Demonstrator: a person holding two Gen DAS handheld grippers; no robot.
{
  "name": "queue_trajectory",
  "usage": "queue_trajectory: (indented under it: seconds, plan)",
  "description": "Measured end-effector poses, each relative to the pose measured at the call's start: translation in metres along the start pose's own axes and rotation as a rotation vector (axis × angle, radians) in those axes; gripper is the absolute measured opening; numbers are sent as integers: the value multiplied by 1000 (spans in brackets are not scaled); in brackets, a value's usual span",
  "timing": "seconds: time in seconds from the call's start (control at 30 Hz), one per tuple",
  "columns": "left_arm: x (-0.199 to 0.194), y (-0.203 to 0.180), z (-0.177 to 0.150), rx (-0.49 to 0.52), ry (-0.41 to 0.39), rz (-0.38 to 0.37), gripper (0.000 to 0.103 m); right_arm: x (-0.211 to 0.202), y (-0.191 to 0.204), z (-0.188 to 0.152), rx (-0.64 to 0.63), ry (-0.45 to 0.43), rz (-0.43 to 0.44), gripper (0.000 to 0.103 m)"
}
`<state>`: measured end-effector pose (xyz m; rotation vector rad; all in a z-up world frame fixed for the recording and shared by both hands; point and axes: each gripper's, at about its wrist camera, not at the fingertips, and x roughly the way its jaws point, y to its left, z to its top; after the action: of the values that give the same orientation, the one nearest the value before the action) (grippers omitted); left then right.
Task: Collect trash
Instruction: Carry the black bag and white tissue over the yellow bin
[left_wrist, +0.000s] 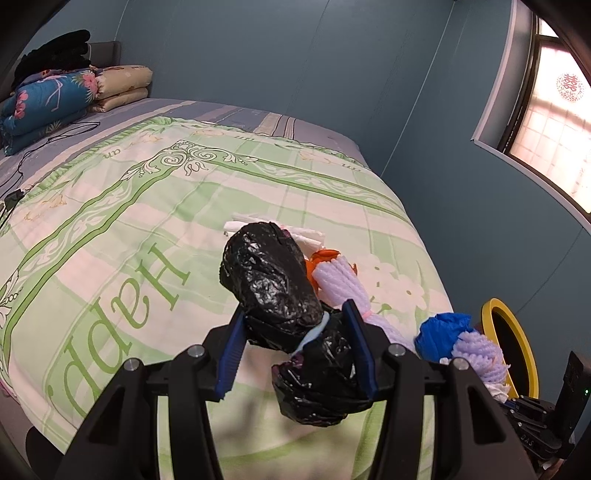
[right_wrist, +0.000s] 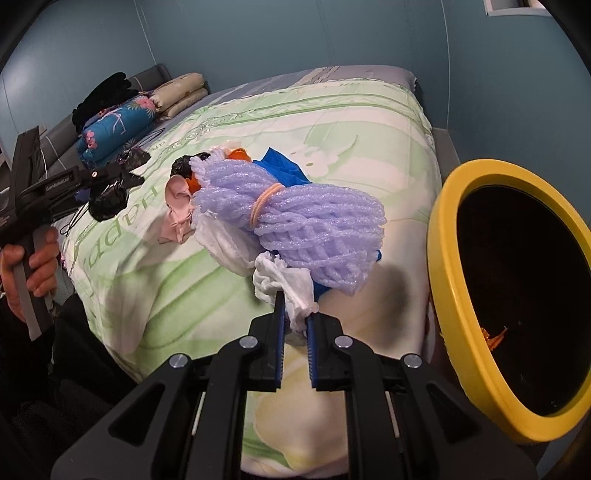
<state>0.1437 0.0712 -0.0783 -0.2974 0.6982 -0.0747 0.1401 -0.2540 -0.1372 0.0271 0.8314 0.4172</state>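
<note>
The left gripper (left_wrist: 295, 332) is clamped around the middle of a black plastic bag (left_wrist: 273, 280), its blue fingers (left_wrist: 231, 354) pressed into the crinkled plastic and the bundle lifted above the green quilt (left_wrist: 110, 221). The right gripper (right_wrist: 294, 314) has its jaws nearly closed on a white tissue (right_wrist: 284, 280), which hangs just below a purple foam net (right_wrist: 295, 214) tied with a rubber band (right_wrist: 266, 203). A blue wrapper (right_wrist: 284, 166) and an orange scrap (right_wrist: 240, 153) lie close behind the net (whether the net itself rests on the quilt or is raised with the tissue, I cannot tell). Right of the gripper, beside the bed, is a yellow-rimmed bin (right_wrist: 443, 266) with its opening toward the camera. Folded blankets (left_wrist: 55, 99) sit at the far end.
</note>
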Motion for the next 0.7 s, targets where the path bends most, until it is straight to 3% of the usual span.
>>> queue_trajectory:
  seconds: [0.3,0.7]
  plan:
    - [-4,-11,1,18,-7,-19,48,-44,4,7,-34,-106,-35,9]
    - [-8,-12,0,19,-14,-35,48,-75,27,79,-116,-256,7,9]
